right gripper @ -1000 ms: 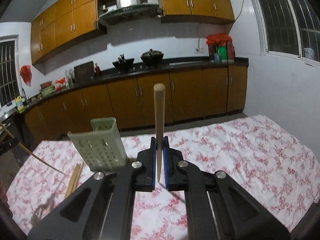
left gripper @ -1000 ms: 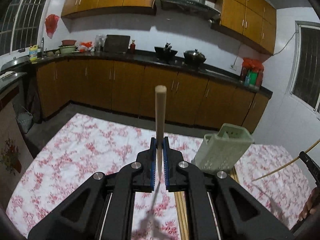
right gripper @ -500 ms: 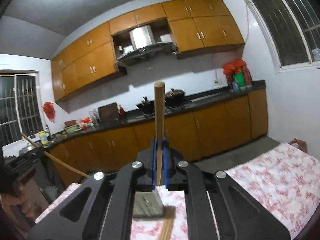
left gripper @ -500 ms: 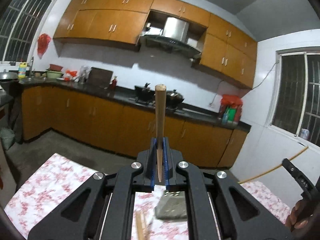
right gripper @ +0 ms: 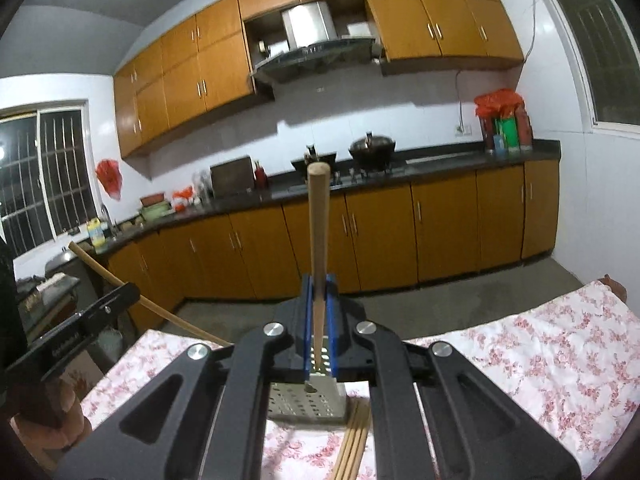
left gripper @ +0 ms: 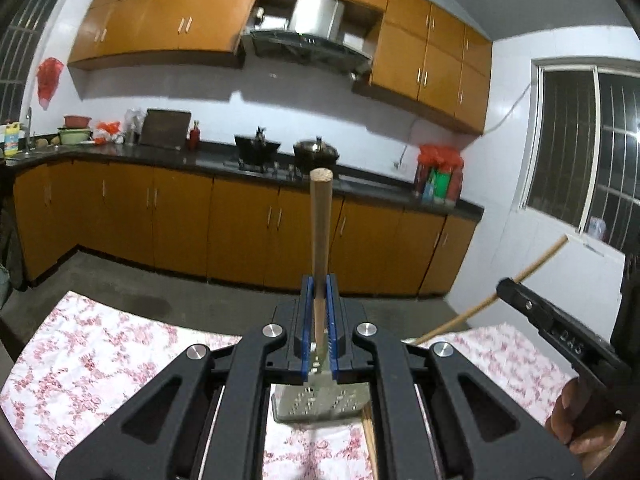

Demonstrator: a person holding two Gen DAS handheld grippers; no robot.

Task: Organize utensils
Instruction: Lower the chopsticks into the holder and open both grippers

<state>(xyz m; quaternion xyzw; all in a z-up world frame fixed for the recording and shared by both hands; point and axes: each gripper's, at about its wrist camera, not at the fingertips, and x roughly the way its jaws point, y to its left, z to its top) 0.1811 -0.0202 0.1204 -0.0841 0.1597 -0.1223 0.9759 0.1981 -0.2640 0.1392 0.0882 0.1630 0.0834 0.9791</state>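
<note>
A long run of orange-brown wooden kitchen cabinets [left gripper: 248, 220] fills the far wall under a dark stone counter [left gripper: 360, 184], with matching wall cabinets [right gripper: 224, 76] and a steel range hood [left gripper: 308, 36] above. Two dark pots [right gripper: 372, 148] sit on the hob, and a red plastic bag [left gripper: 440, 156] covers bottles at the counter's right end. Nearer, the table under a white cloth with red flowers [left gripper: 100, 352] spreads below both grippers.

On that cloth stands the pale green perforated plastic utensil holder [right gripper: 308, 404], largely screened in both views by the black gripper frames. A bundle of loose wooden chopsticks [right gripper: 352, 444] lies on the cloth just beside the holder's right edge.

The left gripper [left gripper: 319, 320] is clenched on a single round wooden chopstick [left gripper: 320, 232] that sticks out past its blue pads, above the holder. The right gripper [right gripper: 318, 320] likewise clamps its own wooden chopstick [right gripper: 319, 232], raised over the holder. Each gripper shows slanting at the edge of the other's view, a hand [left gripper: 576, 420] behind it.
</note>
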